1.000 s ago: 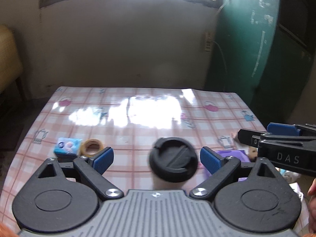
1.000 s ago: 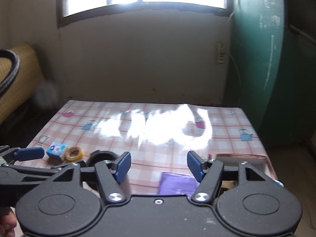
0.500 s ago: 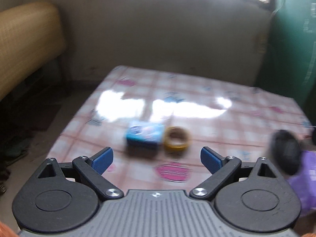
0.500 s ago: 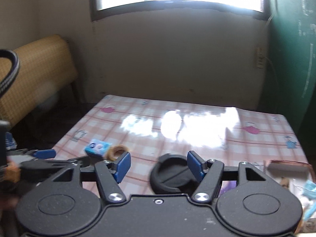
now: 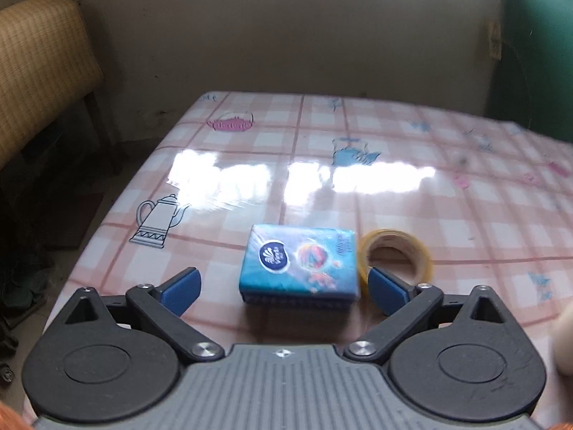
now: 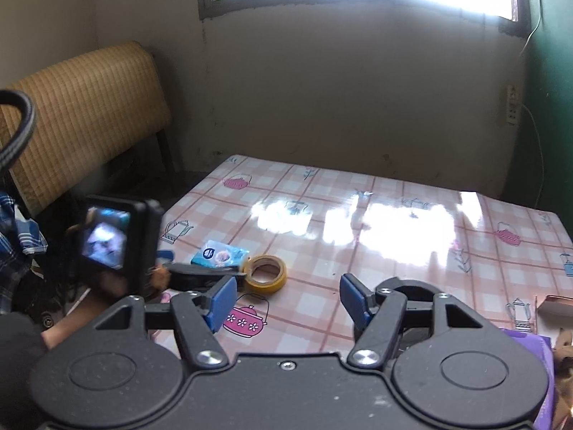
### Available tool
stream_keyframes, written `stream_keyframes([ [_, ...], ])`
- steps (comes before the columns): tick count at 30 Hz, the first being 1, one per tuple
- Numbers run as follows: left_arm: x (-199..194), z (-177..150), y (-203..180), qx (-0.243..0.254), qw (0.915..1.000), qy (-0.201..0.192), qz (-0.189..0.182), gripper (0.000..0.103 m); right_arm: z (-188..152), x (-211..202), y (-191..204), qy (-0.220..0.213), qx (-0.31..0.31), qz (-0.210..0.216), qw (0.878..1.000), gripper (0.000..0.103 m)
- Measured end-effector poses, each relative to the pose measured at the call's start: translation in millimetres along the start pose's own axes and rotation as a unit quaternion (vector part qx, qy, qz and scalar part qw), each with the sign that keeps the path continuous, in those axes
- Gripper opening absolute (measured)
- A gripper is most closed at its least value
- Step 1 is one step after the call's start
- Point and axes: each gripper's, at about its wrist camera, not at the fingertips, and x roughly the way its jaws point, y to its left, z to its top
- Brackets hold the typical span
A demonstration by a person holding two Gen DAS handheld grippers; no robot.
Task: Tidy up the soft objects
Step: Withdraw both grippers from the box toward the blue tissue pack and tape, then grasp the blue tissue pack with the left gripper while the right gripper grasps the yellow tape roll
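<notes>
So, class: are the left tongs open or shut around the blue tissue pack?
Open. The left tongs stand spread wide, both blue pads clear of the blue tissue pack, which lies flat on the table.

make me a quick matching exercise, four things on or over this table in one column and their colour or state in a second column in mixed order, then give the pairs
Column one:
1. tissue pack
2. tape roll
3. left gripper
4. teapot print just ahead of the right gripper

Column two:
A. open, fingers either side of the pack, not touching it
B. pink with white flowers
C. blue, lying flat
D. yellow, just right of the pack

Pairs: 1-C, 2-D, 3-A, 4-B
</notes>
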Motion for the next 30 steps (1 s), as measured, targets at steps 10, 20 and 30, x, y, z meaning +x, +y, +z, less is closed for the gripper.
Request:
stream_keyframes([
  [10, 10.8, -17.3, 41.1, 0.009, 0.9998, -0.013, -0.014, 0.102, 0.1, 38.5, 22.6, 0.017, 0.013, -0.005, 1.0, 0.077],
  [20, -12.9, -21.1, 73.2, -0.013, 0.9987, -0.033, -0.036, 0.075, -1.1, 110.8, 59.2, 0.035, 0.002, -0.029, 0.999, 0.079],
  [30, -39.3, -39.5, 98.7, -0.03, 0.9986, -0.033, -0.03, 0.075, -4.2, 206.1, 49.8, 0.084, 0.059, -0.098, 0.99, 0.081],
])
